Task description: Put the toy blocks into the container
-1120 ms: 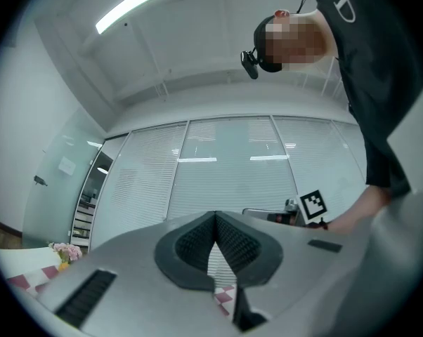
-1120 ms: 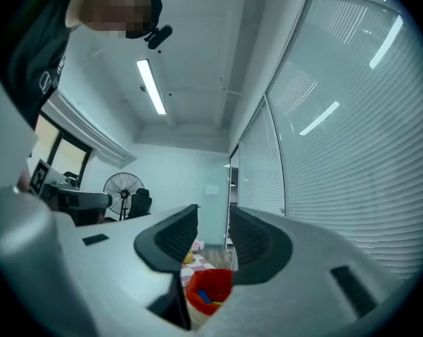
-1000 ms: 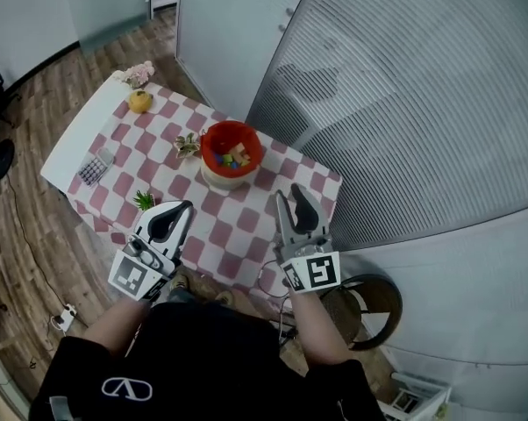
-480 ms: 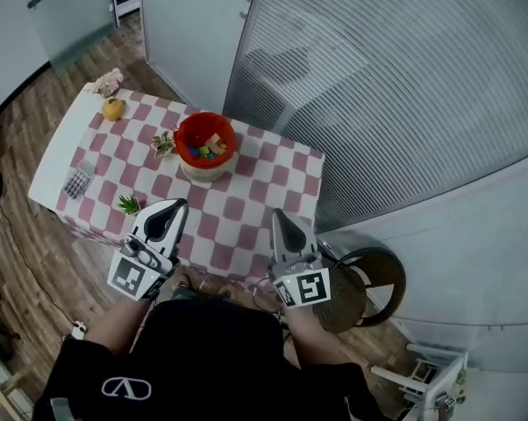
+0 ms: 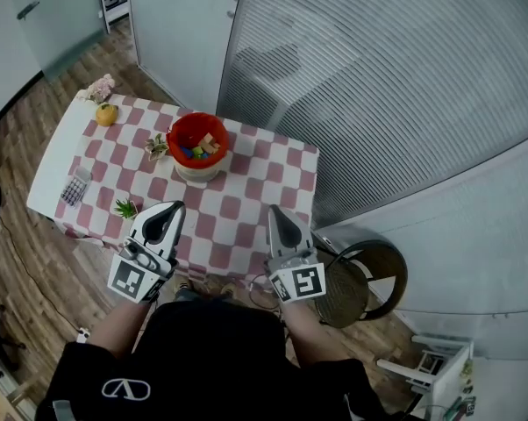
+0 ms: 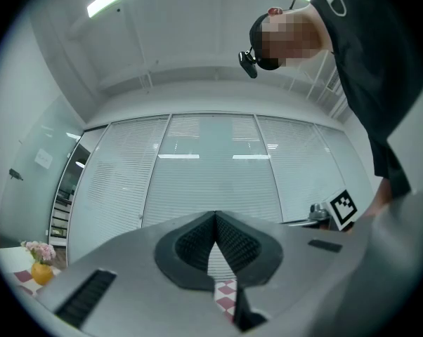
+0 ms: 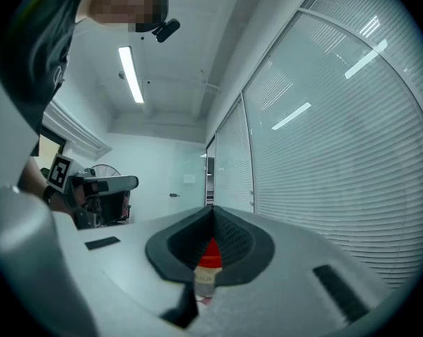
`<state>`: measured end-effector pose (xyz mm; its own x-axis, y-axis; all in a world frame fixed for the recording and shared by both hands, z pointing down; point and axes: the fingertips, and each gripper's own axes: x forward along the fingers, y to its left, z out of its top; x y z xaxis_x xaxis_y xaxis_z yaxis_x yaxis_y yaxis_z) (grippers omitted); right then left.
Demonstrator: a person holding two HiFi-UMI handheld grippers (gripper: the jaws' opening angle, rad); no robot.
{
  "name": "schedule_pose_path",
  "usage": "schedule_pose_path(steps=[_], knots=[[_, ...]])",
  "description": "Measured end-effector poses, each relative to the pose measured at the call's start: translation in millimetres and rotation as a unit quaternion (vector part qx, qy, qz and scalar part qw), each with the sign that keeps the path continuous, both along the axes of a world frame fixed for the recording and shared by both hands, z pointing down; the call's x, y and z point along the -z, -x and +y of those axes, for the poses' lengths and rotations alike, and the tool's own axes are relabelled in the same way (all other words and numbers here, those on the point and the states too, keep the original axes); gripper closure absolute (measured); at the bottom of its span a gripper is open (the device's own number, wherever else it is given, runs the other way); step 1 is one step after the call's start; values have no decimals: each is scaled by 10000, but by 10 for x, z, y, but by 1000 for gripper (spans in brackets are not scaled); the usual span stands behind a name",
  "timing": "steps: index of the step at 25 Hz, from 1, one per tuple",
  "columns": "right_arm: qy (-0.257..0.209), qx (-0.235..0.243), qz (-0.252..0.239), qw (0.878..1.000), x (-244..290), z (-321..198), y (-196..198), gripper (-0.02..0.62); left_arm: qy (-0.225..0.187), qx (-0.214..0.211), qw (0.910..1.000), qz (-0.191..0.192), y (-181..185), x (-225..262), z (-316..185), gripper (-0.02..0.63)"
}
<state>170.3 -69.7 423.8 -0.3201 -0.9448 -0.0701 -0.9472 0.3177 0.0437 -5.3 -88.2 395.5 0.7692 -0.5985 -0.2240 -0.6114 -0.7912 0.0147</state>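
Plant [image 5: 157,146] touching container [image 5: 195,171], orange [image 5: 107,113], flowers [image 5: 98,89], stool [image 5: 369,279] beside table [image 5: 246,209]

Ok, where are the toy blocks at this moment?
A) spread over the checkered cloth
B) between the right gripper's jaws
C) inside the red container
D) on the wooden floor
C: the head view shows the coloured toy blocks lying inside the red container, while the left gripper and the right gripper are both shut on nothing, short of the table's near edge.
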Motion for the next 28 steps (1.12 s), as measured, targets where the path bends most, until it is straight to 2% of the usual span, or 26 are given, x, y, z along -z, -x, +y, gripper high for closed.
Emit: schedule_pose_path(steps=[16, 22, 28], knots=[[26, -188, 186, 9996, -1, -59, -13, 592, 70, -75, 9999, -34, -36, -41, -32, 601], [-19, -160, 415, 9990, 6, -46, 13, 592, 56, -75, 9999, -75, -55, -29, -58, 601], [-9, -205, 359, 9991, -5, -53, 5, 592, 47, -88, 9999, -36, -57, -10, -72, 601]])
